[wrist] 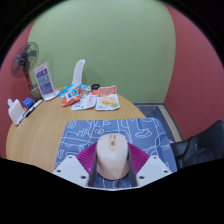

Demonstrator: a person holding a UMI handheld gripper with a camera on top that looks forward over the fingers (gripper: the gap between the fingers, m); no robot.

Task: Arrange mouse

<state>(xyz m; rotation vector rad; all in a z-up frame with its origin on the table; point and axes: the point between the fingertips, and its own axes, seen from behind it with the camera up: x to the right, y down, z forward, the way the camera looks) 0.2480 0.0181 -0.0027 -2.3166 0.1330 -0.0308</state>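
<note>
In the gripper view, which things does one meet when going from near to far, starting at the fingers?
Gripper fingers around the mouse → patterned mouse pad → snack packets → white bottle → green wall.

mouse (112, 160) base hidden (behind fingers (88, 158)) — packet (98, 99) print unreadable

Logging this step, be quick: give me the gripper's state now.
Gripper: shut on the mouse, both pads against its sides, above the mat.
</note>
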